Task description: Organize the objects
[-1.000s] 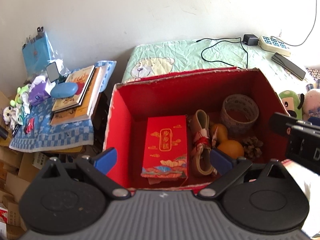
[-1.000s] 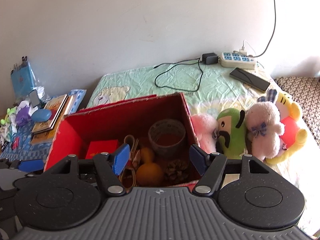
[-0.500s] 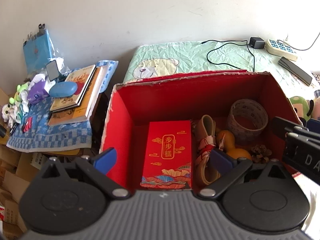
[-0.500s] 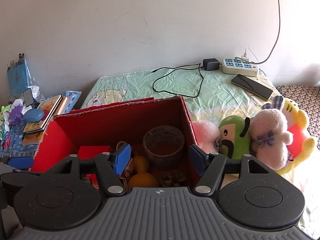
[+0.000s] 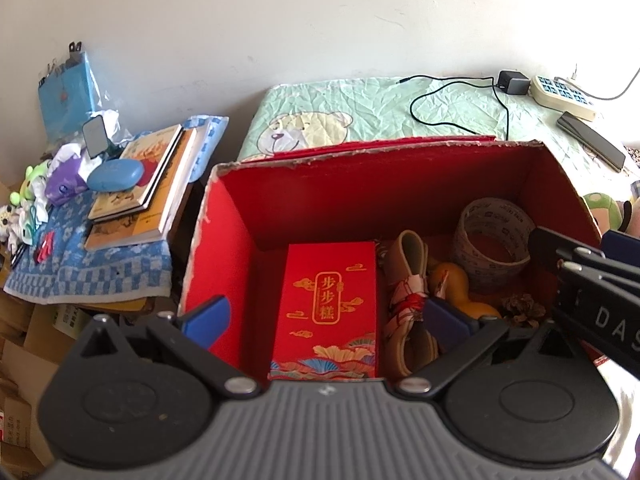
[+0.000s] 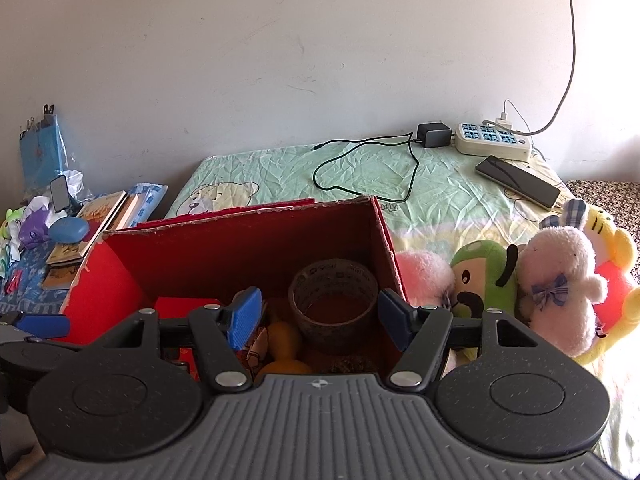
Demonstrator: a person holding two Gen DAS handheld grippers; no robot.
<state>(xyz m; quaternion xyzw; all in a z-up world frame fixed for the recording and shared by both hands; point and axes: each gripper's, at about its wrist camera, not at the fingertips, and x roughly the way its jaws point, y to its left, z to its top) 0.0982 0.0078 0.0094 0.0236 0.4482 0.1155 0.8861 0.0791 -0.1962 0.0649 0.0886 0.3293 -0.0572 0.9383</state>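
Note:
An open red cardboard box point(image 5: 224, 248) point(image 6: 256, 240) stands on the bed. Inside lie a red gift packet point(image 5: 330, 304), a tan looped strap point(image 5: 408, 276), an orange gourd point(image 5: 450, 278) point(image 6: 282, 344), a tape roll point(image 5: 492, 240) point(image 6: 334, 300) and a pine cone point(image 5: 522, 310). My left gripper point(image 5: 326, 320) is open and empty above the box's near edge. My right gripper point(image 6: 318, 316) is open and empty above the box's right part. Several plush toys point(image 6: 552, 292) sit to the right of the box.
A side table at the left holds stacked books point(image 5: 144, 184), a blue case point(image 5: 115, 175) and small toys on a blue cloth. At the back of the bed lie a power strip point(image 6: 494, 141), a charger with cable point(image 6: 432, 135) and a phone point(image 6: 518, 184). The wall stands behind.
Both grippers have drawn back and lifted slightly from the box. The box now sits farther from the right camera. Nothing was grasped or released.

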